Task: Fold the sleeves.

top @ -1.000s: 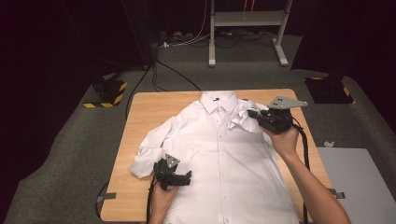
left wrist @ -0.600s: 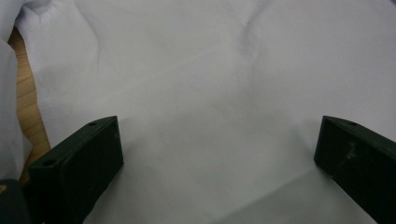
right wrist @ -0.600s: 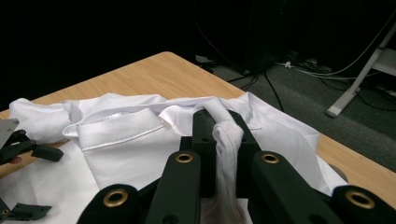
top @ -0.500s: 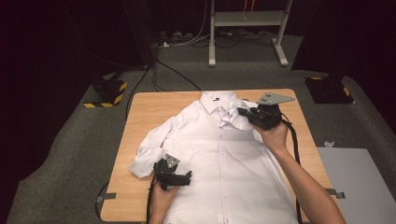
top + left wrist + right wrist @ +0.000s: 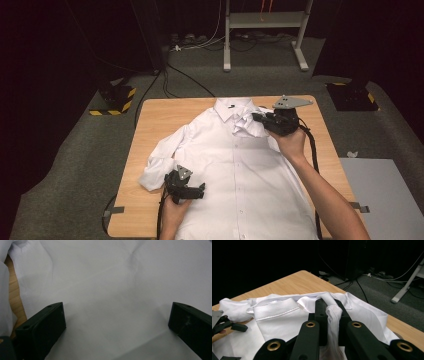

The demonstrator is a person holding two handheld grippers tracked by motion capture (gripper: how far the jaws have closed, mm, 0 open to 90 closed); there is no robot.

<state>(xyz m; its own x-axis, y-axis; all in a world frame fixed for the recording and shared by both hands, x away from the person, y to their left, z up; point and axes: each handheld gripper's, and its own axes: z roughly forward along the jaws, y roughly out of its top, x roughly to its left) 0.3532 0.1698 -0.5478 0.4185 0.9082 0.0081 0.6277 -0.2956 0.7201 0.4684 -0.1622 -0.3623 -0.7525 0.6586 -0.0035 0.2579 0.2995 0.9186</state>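
A white long-sleeved button-up cotton shirt (image 5: 235, 165) is spread front-up on the light wooden table (image 5: 155, 115), its collar at the far end and its hem at the person's edge.

The right hand-held gripper (image 5: 256, 119) is held over the shirt's right shoulder, just beside the collar (image 5: 232, 107). Its jaws are pressed together on a bunched fold of the white fabric (image 5: 333, 312) — in the right gripper view the cloth is seen squeezed between the two black jaws and lifted into a small ridge, with the stitched collar band lying just to the left of the jaws and the table's far corner beyond them. The grey three-cornered plate (image 5: 292, 102) on top of this hand-held gripper is seen from above, and its black cable (image 5: 314, 150) is trailed back along the forearm.

The left hand-held gripper (image 5: 200, 190) is rested on the lower left part of the shirt's front, close to the folded left sleeve (image 5: 162, 155), which is lying just outside it. Its jaws are spread wide — in the left gripper view smooth white cloth is seen between and ahead of them, with nothing pinched, and a strip of bare table is seen at the left edge beside a fold of fabric.
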